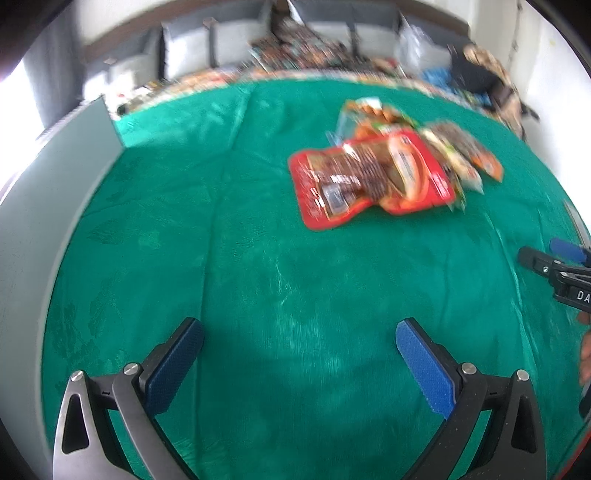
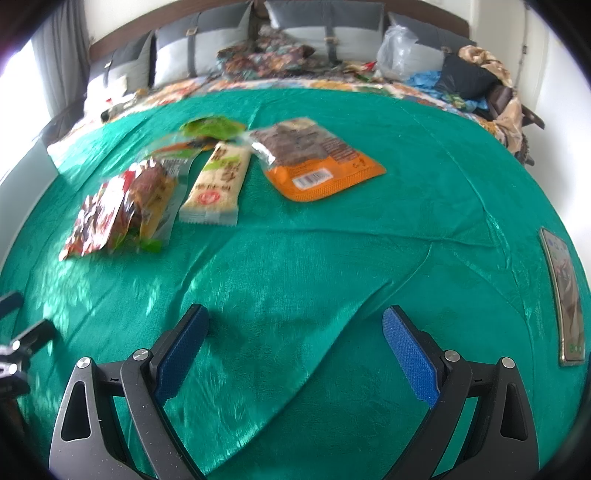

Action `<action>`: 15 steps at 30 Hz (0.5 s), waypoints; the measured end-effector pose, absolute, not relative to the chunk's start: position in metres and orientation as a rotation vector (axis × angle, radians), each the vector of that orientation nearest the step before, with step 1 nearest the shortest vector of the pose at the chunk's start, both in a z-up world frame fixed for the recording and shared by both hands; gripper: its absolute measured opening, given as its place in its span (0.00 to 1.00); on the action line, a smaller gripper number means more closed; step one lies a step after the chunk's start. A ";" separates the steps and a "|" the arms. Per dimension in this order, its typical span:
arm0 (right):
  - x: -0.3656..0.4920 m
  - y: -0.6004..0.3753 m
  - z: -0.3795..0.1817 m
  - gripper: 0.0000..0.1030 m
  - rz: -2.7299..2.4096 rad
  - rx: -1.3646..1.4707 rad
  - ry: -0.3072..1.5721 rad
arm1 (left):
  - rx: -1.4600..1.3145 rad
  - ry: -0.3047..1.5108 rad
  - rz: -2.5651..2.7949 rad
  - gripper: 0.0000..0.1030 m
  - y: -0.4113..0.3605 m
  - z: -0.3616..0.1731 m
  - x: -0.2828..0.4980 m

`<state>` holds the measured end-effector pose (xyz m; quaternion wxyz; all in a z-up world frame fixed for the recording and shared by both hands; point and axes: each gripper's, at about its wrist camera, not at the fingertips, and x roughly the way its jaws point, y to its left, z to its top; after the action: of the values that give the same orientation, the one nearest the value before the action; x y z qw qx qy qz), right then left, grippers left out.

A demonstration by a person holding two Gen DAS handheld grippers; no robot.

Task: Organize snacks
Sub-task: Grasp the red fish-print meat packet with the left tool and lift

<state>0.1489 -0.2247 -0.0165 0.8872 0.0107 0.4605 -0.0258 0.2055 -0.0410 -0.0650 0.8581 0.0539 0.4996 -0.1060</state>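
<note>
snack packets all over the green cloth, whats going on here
A person holds two grippers over a green cloth and neither holds anything yet. The left gripper and right gripper both hang open above bare cloth. The snacks lie loose ahead: an orange packet, a cream bar and a red packet in a heap. A phone lies at the right edge.

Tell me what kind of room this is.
Most likely a bedroom: the snack packets lie on a green cloth spread over a bed, with grey pillows against a headboard behind.

Snack packs [image 2: 207, 173] on cloth [image 2: 332, 266], phone [image 2: 565, 295] rt.
</note>
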 end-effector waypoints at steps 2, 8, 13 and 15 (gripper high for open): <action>0.135 -0.229 -0.012 0.93 -0.062 0.006 0.975 | 0.082 1.013 -0.243 0.99 -0.031 -0.051 0.205; 0.091 -0.243 -0.019 0.93 -0.059 0.027 0.919 | -0.010 0.945 -0.275 0.99 -0.022 -0.008 0.254; 0.094 -0.243 -0.020 0.94 -0.069 0.030 0.923 | 0.122 0.952 -0.503 0.98 -0.070 0.002 0.315; 0.095 -0.241 -0.020 0.94 -0.069 0.029 0.923 | 0.194 0.903 -0.597 0.99 -0.091 0.001 0.329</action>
<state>0.0945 -0.2413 -0.0195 0.8948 0.0138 0.4451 -0.0334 0.3288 -0.0913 0.0012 0.8527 0.0921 0.4290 -0.2836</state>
